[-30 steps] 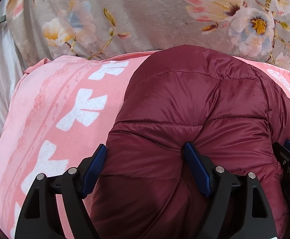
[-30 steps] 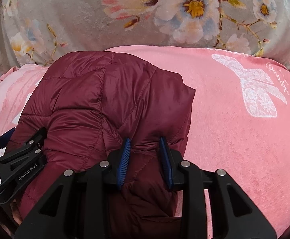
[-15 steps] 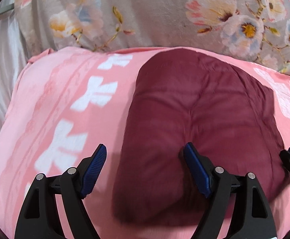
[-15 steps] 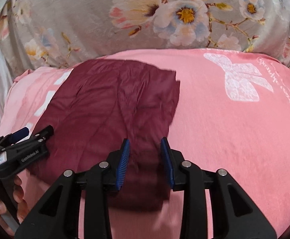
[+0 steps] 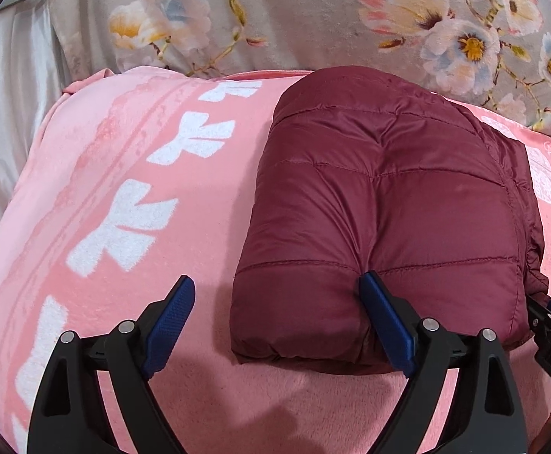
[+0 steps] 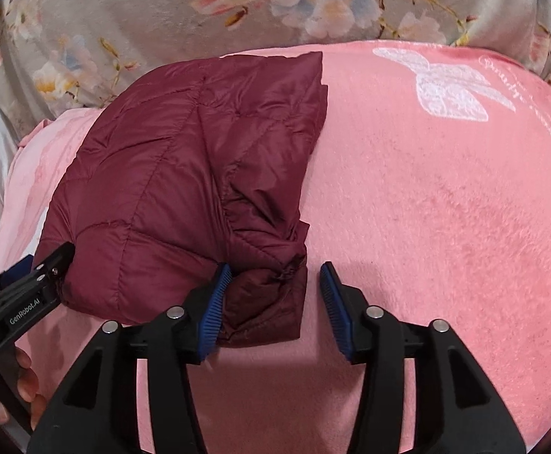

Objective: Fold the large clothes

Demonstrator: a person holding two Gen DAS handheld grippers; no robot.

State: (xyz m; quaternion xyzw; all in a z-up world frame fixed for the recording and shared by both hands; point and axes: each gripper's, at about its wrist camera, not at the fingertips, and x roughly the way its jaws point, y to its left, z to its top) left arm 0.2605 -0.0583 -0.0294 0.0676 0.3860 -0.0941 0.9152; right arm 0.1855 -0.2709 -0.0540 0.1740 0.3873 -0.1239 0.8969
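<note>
A maroon quilted puffer jacket (image 5: 385, 212) lies folded into a compact bundle on the pink blanket (image 5: 131, 204); it also shows in the right wrist view (image 6: 184, 189). My left gripper (image 5: 279, 325) is open at the bundle's near left corner, its right pad pressed against the near edge. My right gripper (image 6: 275, 302) is open at the bundle's near right corner, with the cuffed end of cloth between its pads. The left gripper shows at the left edge of the right wrist view (image 6: 29, 287).
The pink blanket (image 6: 445, 208) with white bow prints covers the surface. A grey floral cover (image 5: 313, 11) lies beyond it. Pale satin cloth (image 5: 6, 106) is at the far left. The holder's fingers (image 6: 25, 378) show at lower left.
The right gripper has opened and let go of the jacket. Both grippers pulled back toward me, and the bundle now rests on the blanket.
</note>
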